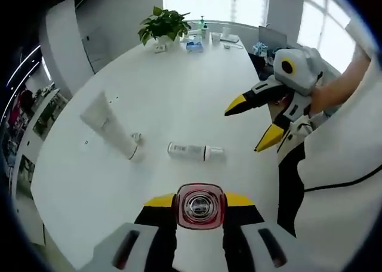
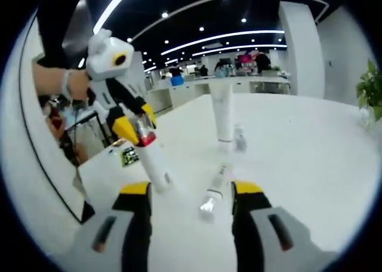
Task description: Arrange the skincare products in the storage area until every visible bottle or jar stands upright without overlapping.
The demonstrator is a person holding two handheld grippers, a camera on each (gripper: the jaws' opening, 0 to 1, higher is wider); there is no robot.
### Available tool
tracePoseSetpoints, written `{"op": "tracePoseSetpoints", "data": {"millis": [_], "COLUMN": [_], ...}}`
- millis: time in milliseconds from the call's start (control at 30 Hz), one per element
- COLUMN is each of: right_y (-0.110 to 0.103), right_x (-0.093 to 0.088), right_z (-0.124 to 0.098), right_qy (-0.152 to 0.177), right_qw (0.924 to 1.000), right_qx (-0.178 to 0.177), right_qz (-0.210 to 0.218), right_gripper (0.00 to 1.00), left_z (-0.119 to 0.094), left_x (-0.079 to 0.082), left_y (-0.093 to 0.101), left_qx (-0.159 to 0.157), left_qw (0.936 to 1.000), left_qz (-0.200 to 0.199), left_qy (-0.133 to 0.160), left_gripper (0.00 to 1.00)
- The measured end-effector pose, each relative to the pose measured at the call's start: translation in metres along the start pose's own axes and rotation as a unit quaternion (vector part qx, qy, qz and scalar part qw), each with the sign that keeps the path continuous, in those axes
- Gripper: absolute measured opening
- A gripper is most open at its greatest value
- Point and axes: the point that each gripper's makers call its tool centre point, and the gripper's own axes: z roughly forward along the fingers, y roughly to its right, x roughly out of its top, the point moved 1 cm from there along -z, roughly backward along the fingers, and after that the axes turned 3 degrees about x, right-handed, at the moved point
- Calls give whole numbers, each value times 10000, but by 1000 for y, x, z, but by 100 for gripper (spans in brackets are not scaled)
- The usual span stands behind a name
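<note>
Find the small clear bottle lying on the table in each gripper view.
Left gripper view: the small clear bottle lies at centre, just beyond the red-capped bottle.
Right gripper view: lower centre, right of the red-capped bottle.
Shared landmark: the white tube near it.

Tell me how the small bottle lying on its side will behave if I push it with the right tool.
The small bottle looks round-bodied, so a sideways push would probably roll it, perhaps toward the white bottle gripped by the left tool. It looks small and glossy, so likely light and slippery; the open right tool may skid it.
</note>
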Motion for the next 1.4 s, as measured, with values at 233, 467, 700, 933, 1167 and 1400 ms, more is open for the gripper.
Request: {"op": "tracePoseSetpoints", "data": {"millis": [233,467,700,933,1167,1400], "right_y": [0,1,4,4,8,11], "right_x": [-2,-4,-3,-1,-3,-7], "right_z": [-4,-7,-11,-14,-20,-27], "right_qy": [-22,-37,8,57,39,21], "right_qw": [10000,10000,9998,9997,9992,9984], "right_qx": [-39,-68,-155,-200,-337,-494], "right_qz": [12,41,107,133,191,287], "right_gripper": [51,51,50,49,49,50], "left_z": [0,-4,-6,-5,0,5], "left_x": [-1,7,20,31,38,46], "left_y": [-7,-22,-45,-68,-91,-115], "left_qx": [-12,-12,97,127,130,188], "left_qw": [9999,10000,10000,9999,9996,9992], "left_qz": [58,-21,-18,105,242,347], "left_qy": [-114,-71,2,50,29,33], "left_gripper": [27,27,27,27,27,27]}}
